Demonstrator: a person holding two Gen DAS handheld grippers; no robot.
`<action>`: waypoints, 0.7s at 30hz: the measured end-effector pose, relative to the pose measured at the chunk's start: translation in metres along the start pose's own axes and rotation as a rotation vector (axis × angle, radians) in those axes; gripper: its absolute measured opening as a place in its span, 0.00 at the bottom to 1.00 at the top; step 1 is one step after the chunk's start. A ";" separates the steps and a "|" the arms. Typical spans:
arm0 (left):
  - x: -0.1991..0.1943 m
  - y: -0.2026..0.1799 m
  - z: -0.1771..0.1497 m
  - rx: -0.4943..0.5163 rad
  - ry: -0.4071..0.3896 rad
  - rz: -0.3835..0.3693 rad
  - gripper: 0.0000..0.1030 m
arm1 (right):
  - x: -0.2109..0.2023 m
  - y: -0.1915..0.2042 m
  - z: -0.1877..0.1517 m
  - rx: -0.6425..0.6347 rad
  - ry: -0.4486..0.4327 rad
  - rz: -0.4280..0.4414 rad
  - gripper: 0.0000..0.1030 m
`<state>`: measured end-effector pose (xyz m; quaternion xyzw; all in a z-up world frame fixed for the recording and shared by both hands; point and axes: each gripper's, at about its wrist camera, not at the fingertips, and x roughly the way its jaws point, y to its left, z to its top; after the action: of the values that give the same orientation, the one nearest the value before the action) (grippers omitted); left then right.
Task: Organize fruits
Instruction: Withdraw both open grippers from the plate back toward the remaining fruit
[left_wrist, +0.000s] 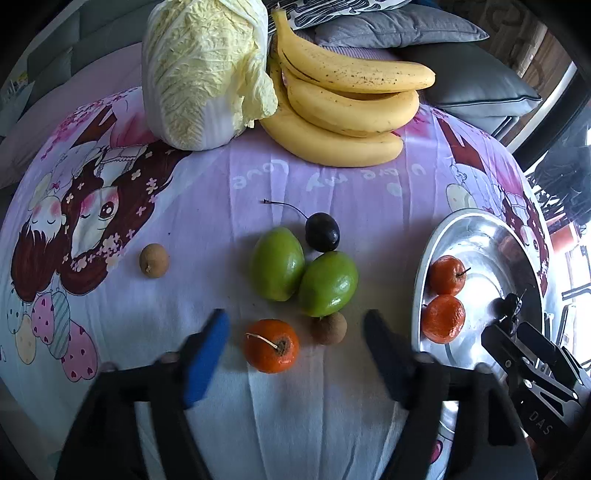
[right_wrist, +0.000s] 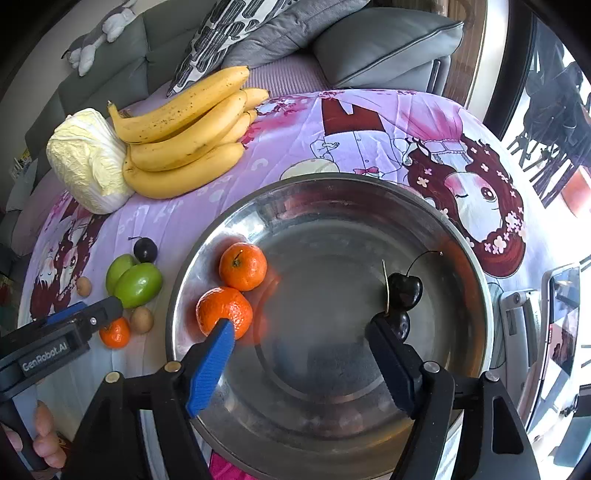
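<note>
At frame bottom, the left tongs (left_wrist: 297, 328) gaped wide around a mandarin (left_wrist: 271, 346) on the table (left_wrist: 229, 206), below two green fruits (left_wrist: 304, 275). At right, two mandarins (right_wrist: 234, 291) and cherries (right_wrist: 406, 290) lay in the steel basin (right_wrist: 332, 184), where the right tongs (right_wrist: 301, 326) spread wide, holding nothing.

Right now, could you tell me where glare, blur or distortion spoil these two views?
Left wrist view: the left gripper is smeared by blur, fisheye bends the tablecloth into a dome, and the metal bowl glares. Right wrist view: sharper; the window at the right edge is blown out, and the bowl's base mirrors the tangerines as orange smears.
</note>
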<state>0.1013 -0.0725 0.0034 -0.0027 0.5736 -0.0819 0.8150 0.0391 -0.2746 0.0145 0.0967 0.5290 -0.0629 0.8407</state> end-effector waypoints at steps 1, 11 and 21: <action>0.000 0.000 0.000 0.005 -0.002 0.003 0.77 | 0.001 0.000 0.000 -0.001 0.004 0.000 0.77; 0.005 -0.004 -0.001 0.041 -0.005 0.028 0.90 | 0.004 0.002 -0.001 -0.008 0.012 0.000 0.87; 0.005 -0.003 -0.002 0.045 -0.011 0.024 0.91 | 0.007 0.002 -0.001 -0.006 0.029 0.013 0.88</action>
<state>0.1011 -0.0759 -0.0019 0.0219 0.5673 -0.0849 0.8188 0.0415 -0.2723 0.0077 0.0985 0.5408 -0.0547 0.8336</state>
